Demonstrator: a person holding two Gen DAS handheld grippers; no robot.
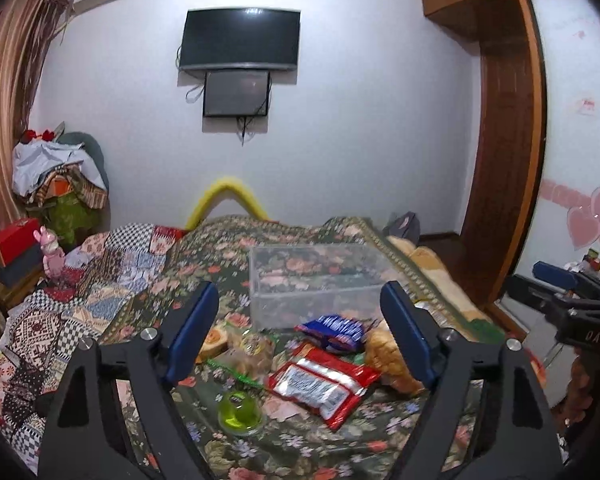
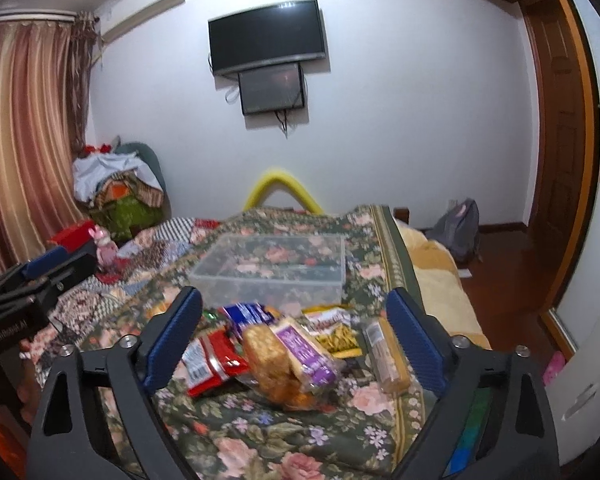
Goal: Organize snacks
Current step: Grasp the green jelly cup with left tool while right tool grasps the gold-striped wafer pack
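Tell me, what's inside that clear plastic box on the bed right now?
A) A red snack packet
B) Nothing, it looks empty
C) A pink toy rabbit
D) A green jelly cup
B: the clear plastic box shows only the floral bedspread through its walls, while the snacks lie in front of it.

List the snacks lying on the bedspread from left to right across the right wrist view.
Red packet → cracker pack with the purple label → yellow snack bag → long biscuit sleeve. The blue packet behind overlaps the others, so it is left out.
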